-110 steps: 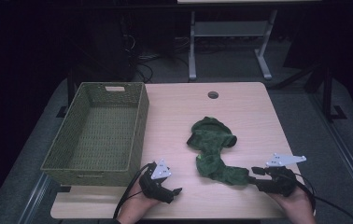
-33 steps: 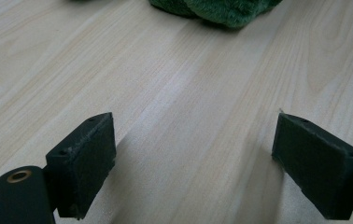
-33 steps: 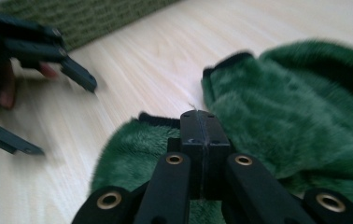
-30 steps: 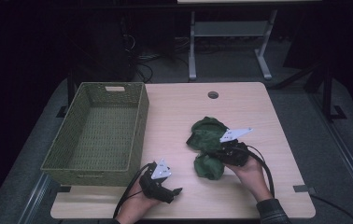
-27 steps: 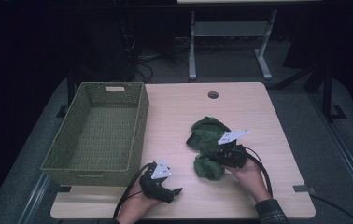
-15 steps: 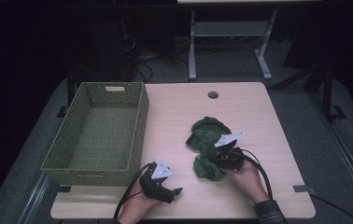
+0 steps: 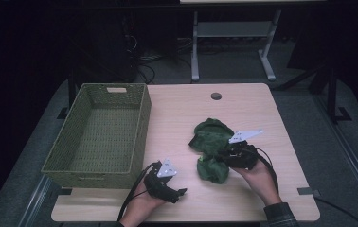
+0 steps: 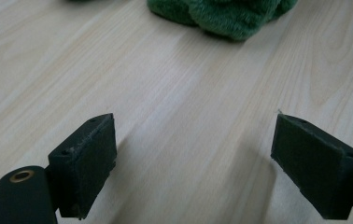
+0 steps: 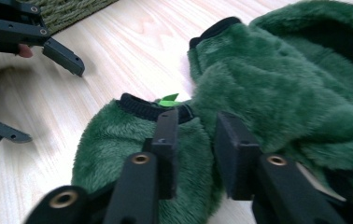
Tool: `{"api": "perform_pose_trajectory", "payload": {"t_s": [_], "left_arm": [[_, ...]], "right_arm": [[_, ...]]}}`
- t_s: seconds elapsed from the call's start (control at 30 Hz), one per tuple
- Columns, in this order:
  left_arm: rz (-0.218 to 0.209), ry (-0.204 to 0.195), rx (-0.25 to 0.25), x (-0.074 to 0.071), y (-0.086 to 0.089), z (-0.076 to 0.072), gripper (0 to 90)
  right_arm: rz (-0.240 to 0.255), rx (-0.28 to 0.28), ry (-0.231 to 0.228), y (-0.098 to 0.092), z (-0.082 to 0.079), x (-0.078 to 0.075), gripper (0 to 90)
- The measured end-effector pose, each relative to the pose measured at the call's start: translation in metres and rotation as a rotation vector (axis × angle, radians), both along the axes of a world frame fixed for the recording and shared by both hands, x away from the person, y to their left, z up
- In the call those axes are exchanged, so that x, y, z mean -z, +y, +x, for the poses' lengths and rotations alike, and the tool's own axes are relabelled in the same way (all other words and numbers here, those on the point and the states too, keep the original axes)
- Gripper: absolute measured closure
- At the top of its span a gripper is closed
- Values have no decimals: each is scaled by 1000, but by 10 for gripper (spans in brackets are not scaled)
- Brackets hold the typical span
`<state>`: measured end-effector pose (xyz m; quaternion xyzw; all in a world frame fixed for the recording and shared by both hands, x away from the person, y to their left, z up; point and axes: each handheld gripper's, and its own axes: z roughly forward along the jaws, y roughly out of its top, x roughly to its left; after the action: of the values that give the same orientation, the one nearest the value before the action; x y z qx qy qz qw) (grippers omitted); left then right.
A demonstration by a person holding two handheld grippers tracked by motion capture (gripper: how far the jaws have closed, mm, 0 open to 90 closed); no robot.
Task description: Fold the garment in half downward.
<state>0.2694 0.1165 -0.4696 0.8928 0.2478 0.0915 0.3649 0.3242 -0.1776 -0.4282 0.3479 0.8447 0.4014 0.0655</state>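
On my high view the green fleece garment (image 7: 211, 146) lies crumpled on the right half of the tabletop (image 7: 182, 113), well apart from the woven basket (image 7: 102, 130) that stands along the left side. My right gripper (image 7: 236, 155) sits at the garment's right edge, its grey plate above the fabric, with my right hand (image 7: 257, 176) behind it toward the near edge.

In the right gripper view the two black fingers (image 9: 165, 140) stand close together with a narrow gap, pressed down into the fleece (image 9: 268, 93). A fold of pile fills the space between them, so I read them as clenched on the garment. A dark ribbed cuff (image 9: 142, 108) and a small bright green tag (image 9: 167, 99) lie just beyond the fingertips.

My left gripper (image 7: 165, 182) rests near the near edge, just right of the basket's near corner, apart from the garment. In the left gripper view its fingers (image 8: 88, 161) are spread wide, released over bare wood, with the fleece (image 8: 221, 14) farther off.
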Motion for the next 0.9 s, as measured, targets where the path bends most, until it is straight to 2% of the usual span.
{"api": "perform_pose_trajectory", "payload": {"t_s": [0.13,0.2,0.47,0.53,0.6,0.83,0.87,0.9], "left_arm": [[-1,-4,2,-8,-4,8,138],[-5,-17,4,-14,-4,14,138],[-49,-28,-4,-33,-9,39,169],[-52,-33,-3,-36,-12,45,210],[-54,-40,2,-39,-16,52,230],[-77,-71,-22,-52,-26,74,351],[-78,-69,-22,-54,-26,79,368],[-83,-70,-24,-55,-27,84,386]], "right_arm": [[4,3,-28,-10,2,-9,663],[24,19,-41,-15,3,-13,660],[9,41,-48,-29,13,-18,645],[25,48,-53,-32,17,-18,645],[14,55,-44,-34,21,-19,643],[37,66,-51,-40,33,-22,618],[29,72,-37,-40,35,-22,613],[19,73,-48,-40,38,-22,612]]}}
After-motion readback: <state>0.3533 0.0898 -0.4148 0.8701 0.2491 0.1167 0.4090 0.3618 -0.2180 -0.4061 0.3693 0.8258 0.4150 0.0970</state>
